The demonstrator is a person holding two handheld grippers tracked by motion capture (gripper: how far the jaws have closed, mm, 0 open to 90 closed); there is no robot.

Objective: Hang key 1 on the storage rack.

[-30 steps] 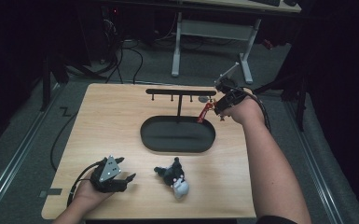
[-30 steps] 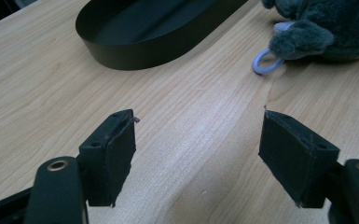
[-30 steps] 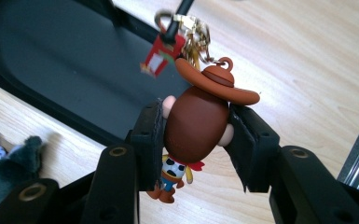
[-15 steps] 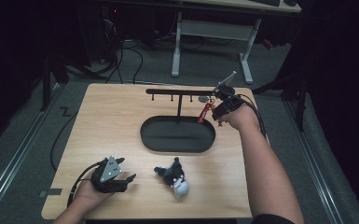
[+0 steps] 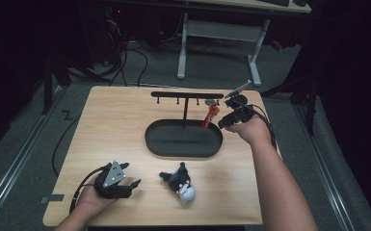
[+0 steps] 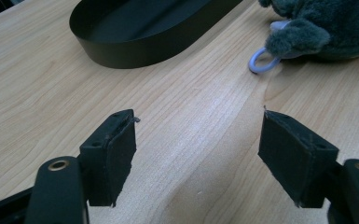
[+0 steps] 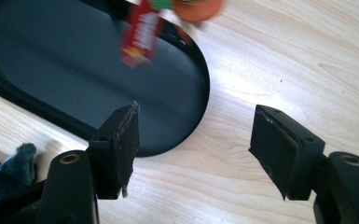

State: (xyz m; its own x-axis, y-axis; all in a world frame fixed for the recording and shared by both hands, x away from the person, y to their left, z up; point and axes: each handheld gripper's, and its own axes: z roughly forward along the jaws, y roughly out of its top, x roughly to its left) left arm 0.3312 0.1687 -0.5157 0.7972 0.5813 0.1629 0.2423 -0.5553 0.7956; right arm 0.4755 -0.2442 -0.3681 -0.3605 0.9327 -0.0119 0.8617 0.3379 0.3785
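Right hand-held gripper (image 5: 225, 121) just opened, jaws empty, beside red keychain (image 5: 209, 115) hung on rack (image 5: 187, 95) to dangle. Left hand-held gripper (image 5: 125, 186) released, idle on bench (image 5: 115, 125) near plush toy (image 5: 180, 182).

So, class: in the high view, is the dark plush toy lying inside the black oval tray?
No. The plush toy lies on the bare wooden table, nearer the person than the black oval tray and apart from it.
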